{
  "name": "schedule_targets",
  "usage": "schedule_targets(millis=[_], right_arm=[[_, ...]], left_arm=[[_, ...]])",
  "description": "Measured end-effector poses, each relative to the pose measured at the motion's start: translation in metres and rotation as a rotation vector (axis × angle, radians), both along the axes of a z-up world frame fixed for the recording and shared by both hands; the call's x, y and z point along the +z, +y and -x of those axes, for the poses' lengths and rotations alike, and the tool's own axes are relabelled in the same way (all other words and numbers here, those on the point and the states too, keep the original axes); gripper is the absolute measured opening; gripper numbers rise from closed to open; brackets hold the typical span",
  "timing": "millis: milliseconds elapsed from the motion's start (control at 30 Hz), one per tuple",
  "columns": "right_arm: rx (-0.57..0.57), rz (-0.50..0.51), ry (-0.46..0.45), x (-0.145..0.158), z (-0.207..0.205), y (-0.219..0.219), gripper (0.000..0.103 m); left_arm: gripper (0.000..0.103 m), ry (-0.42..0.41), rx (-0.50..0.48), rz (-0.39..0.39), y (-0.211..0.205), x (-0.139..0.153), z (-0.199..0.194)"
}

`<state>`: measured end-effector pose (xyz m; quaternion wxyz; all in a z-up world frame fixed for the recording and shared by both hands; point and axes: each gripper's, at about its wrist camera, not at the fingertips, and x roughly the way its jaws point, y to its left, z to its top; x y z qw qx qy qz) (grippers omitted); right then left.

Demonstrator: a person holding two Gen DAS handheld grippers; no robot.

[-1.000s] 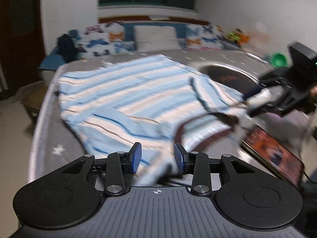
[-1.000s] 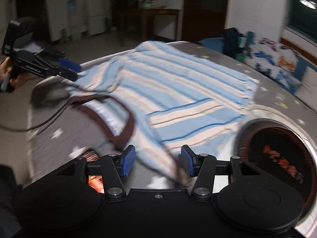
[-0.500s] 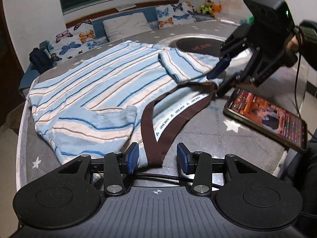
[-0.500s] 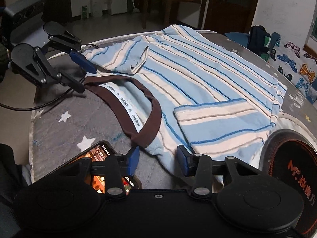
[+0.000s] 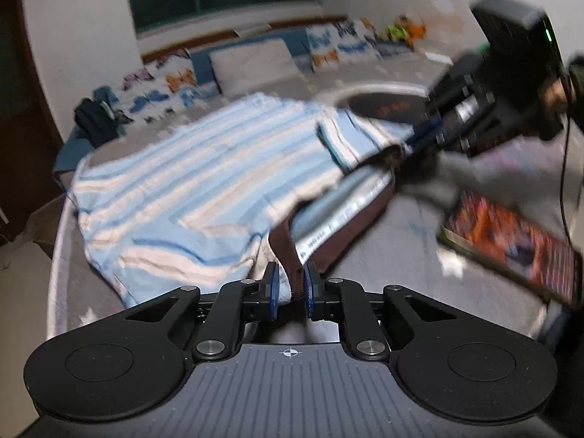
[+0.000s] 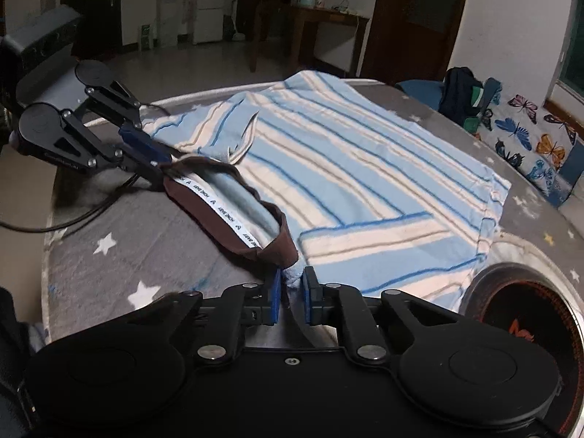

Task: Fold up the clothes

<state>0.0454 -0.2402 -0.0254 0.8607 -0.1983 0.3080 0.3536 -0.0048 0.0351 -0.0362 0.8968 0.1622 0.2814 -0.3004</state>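
A blue and cream striped shirt (image 5: 204,175) (image 6: 365,182) lies spread on a grey star-print table, both sleeves folded in. Its brown collar (image 5: 288,248) (image 6: 233,226) is lifted off the table. My left gripper (image 5: 291,284) is shut on the collar's near end; it also shows in the right wrist view (image 6: 160,168). My right gripper (image 6: 292,292) is shut on the shirt at the collar's other end; it also shows in the left wrist view (image 5: 419,142).
A lit phone (image 5: 511,241) lies on the table near the right gripper. A round black cooktop (image 6: 529,325) (image 5: 387,106) is set into the table beyond the shirt. Butterfly cushions (image 6: 536,146) and a dark bag (image 6: 460,91) sit behind.
Both grippers were open just short of the collar. Now each has closed on one end of the collar and lifted it off the table.
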Motion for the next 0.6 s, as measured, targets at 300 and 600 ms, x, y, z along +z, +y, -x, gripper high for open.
schedule_targets(millis=[300,600], right_arm=[[-0.066,-0.03,-0.035,0.001,-0.04,-0.005,0.013],[-0.087,-0.057,0.005,-0.002,-0.045,-0.022,0.045]], left_arm=[[0.005,0.004,0.088,0.076,-0.001,0.011,-0.078],[0.005,0.101,0.186,0.072,0.008,-0.022,-0.126]])
